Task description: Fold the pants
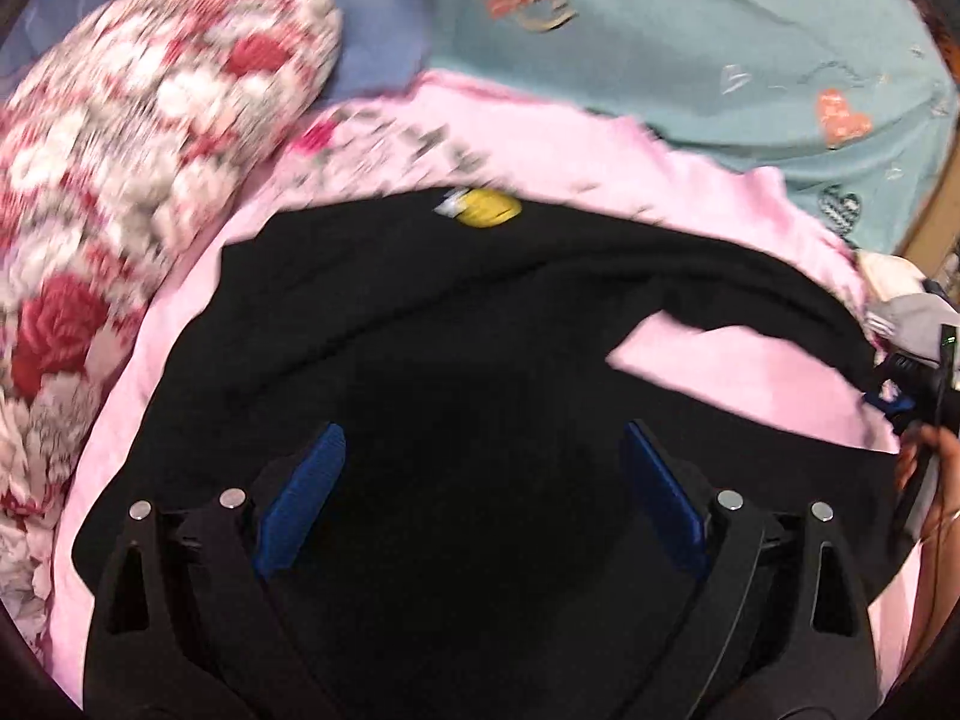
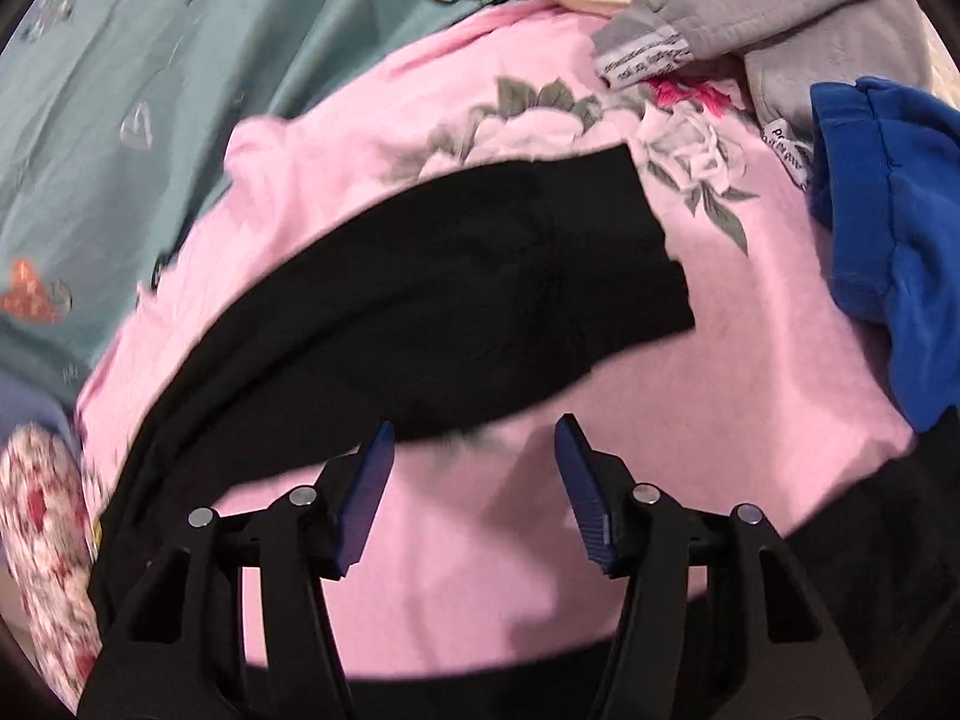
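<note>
**Both tongs spread over black pants on a pink sheet**

The left tongs (image 1: 480, 498) stand released, jaws wide, gripping nothing; black cloth fills the gap between them. The right tongs (image 2: 474, 492) are likewise released and empty, over bare pink sheet (image 2: 750, 360) at lower centre of the right view.

The pants (image 1: 456, 360) lie spread on that sheet. In the left view they fill the centre and bottom of the frame, straight ahead of and under the left tongs, with a wedge of pink showing between two black parts at centre right. In the right view one leg (image 2: 480, 276) runs from lower left up to a cut-off end at centre right; its lower edge lies just ahead of the right tongs. The left tongs look nearer to cloth, so a grab there seems the shorter move.

A yellow patch (image 1: 486, 208) sits at the pants' far edge, top centre of the left view; too blurred to read. White tags (image 2: 645, 63) on a grey garment (image 2: 810, 18), upper right of the right view, carry print too small to read.
</note>
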`<state>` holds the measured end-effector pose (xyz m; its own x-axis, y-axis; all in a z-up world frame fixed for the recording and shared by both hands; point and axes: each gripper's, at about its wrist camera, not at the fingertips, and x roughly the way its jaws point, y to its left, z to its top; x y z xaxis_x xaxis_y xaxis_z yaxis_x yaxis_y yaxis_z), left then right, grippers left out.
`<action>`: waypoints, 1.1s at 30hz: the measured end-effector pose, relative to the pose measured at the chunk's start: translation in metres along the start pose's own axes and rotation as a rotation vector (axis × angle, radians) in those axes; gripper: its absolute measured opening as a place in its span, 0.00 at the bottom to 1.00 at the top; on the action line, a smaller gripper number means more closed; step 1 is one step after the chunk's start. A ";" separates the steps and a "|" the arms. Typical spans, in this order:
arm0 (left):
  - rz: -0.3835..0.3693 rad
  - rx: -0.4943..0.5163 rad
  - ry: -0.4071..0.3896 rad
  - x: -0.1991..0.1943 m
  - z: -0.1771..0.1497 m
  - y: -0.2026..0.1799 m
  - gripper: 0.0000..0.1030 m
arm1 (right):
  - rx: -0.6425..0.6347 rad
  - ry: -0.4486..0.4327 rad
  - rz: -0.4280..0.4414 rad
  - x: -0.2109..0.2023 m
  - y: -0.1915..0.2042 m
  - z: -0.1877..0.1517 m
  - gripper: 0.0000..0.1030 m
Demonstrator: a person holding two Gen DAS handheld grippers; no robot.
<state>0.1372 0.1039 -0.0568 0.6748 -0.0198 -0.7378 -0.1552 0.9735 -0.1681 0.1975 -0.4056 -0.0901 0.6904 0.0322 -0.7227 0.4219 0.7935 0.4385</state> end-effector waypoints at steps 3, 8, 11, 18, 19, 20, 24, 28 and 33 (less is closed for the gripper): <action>0.035 -0.057 0.019 0.007 -0.004 0.026 0.91 | 0.043 -0.026 -0.003 0.007 0.000 0.013 0.34; 0.085 -0.126 0.017 0.004 0.002 0.058 0.91 | -0.006 -0.103 -0.049 -0.010 -0.003 0.038 0.04; 0.133 -0.127 -0.006 0.000 0.010 0.070 0.91 | -0.019 -0.158 -0.145 -0.033 -0.020 0.059 0.04; 0.149 -0.132 -0.017 -0.005 0.031 0.083 0.91 | -0.204 -0.021 -0.477 -0.023 -0.021 0.055 0.48; 0.165 -0.131 -0.030 -0.007 0.034 0.087 0.91 | -0.224 -0.087 -0.494 -0.036 -0.010 0.051 0.51; 0.174 -0.130 -0.037 -0.008 0.037 0.088 0.91 | -0.242 -0.170 -0.489 -0.053 0.005 0.044 0.55; 0.179 -0.133 -0.059 -0.009 0.051 0.098 0.92 | -0.406 -0.103 -0.107 -0.058 0.084 0.012 0.59; 0.161 -0.151 -0.047 0.003 0.076 0.111 0.92 | -0.474 -0.042 0.014 -0.041 0.147 -0.016 0.60; 0.117 -0.107 0.051 0.039 0.104 0.113 0.91 | -0.446 0.080 0.260 -0.029 0.203 -0.064 0.60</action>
<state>0.2204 0.2370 -0.0366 0.6103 0.0783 -0.7883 -0.3087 0.9400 -0.1455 0.2255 -0.2061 -0.0141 0.6845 0.2954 -0.6665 -0.0606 0.9342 0.3517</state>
